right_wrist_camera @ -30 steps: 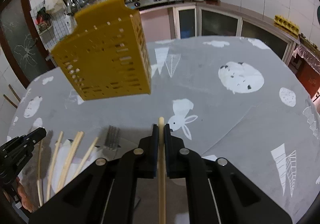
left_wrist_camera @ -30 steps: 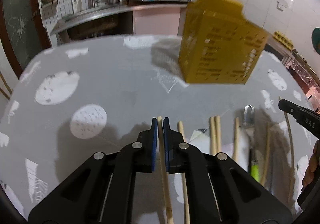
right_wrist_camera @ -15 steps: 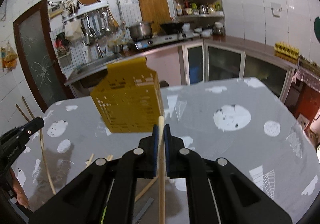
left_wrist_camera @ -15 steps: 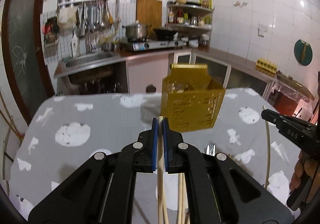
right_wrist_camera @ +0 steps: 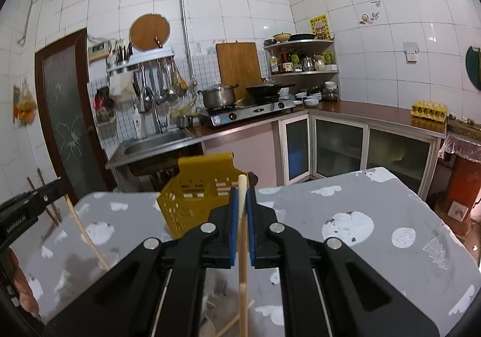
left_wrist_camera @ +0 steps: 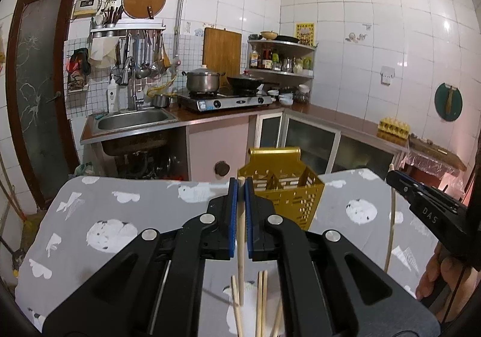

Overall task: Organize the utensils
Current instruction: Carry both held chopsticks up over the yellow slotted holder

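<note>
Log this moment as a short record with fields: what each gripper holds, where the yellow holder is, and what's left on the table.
left gripper: shut on a chopstick
right gripper: shut on another chopstick
yellow utensil holder: upright on the grey patterned table, beyond both grippers, nothing visible inside
loose chopsticks: lying on the table below the left gripper
task stage: both sticks lifted, not yet in the holder

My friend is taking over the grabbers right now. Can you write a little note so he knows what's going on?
Left gripper: shut on one pale wooden chopstick.
Right gripper: shut on another wooden chopstick.
Yellow perforated plastic utensil holder stands ahead on the grey patterned tablecloth.
Done: both sticks lifted.
Left: drop them into the holder, then collect the loose chopsticks on the table.
</note>
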